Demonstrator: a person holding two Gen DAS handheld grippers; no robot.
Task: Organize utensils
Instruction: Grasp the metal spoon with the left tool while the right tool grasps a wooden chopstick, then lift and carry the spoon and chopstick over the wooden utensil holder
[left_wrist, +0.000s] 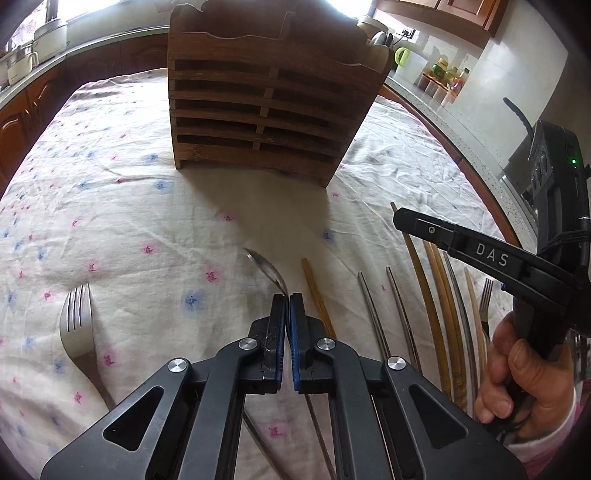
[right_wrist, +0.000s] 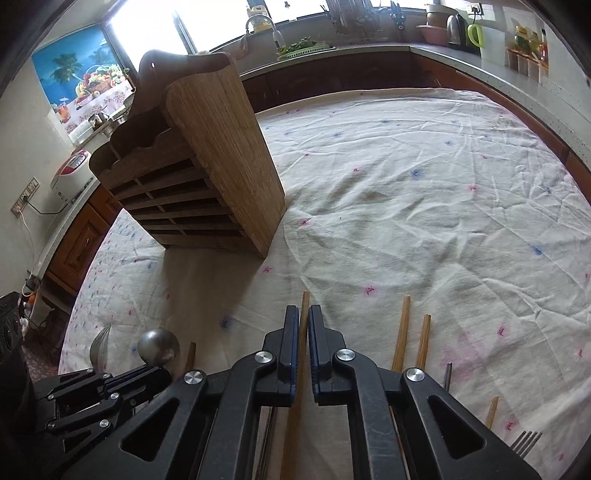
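My left gripper (left_wrist: 287, 301) pinches a metal spoon (left_wrist: 266, 269) before the wooden utensil rack (left_wrist: 258, 99); my right gripper (right_wrist: 303, 314) clamps a wooden chopstick (right_wrist: 304, 306).

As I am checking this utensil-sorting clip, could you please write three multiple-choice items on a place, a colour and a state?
1. Where does the lone fork lie?
A left of the left gripper
B inside a rack
C on a counter
2. What colour are the gripper pads?
A red
B blue
C white
3. The right gripper is:
A wide open
B shut on a wooden chopstick
C shut on a knife

Answers:
1. A, it lies on the cloth there.
2. B, blue strips show.
3. B, the stick runs between closed pads.
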